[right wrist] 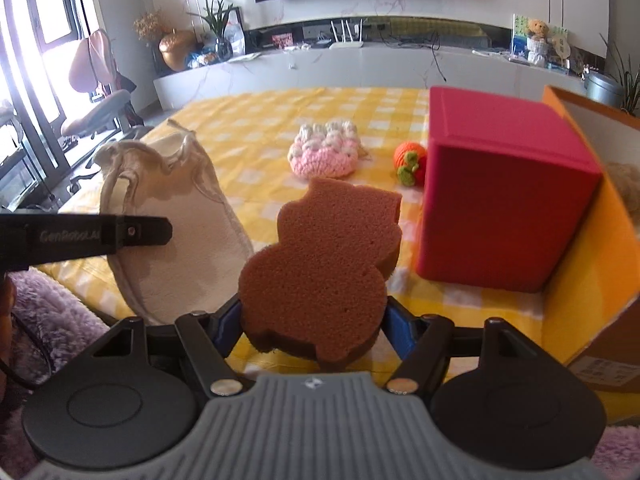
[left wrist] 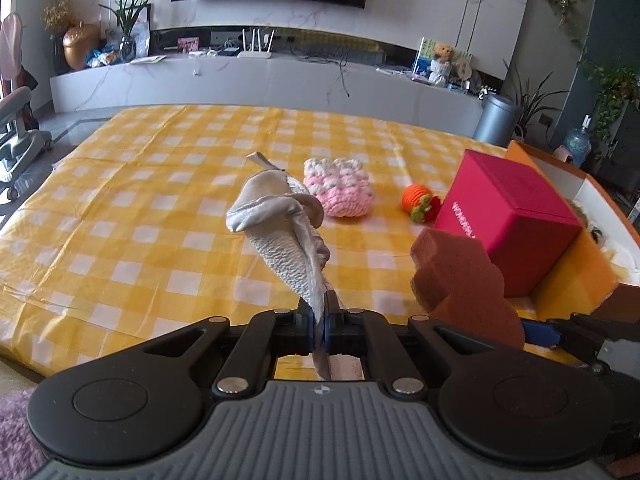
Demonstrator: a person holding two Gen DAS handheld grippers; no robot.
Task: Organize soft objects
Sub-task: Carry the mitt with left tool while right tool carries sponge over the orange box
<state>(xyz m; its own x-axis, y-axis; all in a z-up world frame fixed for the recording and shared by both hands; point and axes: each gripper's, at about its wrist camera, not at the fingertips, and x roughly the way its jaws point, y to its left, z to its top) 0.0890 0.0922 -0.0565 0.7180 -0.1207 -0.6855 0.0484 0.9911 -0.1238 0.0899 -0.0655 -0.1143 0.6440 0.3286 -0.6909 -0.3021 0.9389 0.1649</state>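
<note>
I see the cloth mitt [left wrist: 280,232] hanging from my left claw [left wrist: 319,322], the sponge [right wrist: 324,264] in my right claw [right wrist: 314,320] beside it. Behind them on the desk [left wrist: 160,184] lie the crocheted pouch [left wrist: 340,192] and, rightward, the knitted fruit [left wrist: 420,202], then the closed box [left wrist: 508,220] before the open box [left wrist: 576,276].

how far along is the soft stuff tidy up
Partly done: something pale and fluffy already lies in the orange box. In hand: the left claw grips the cream cloth bag, the right claw the brown sponge. Left on the cloth: pink crochet piece, orange crochet fruit.
</note>
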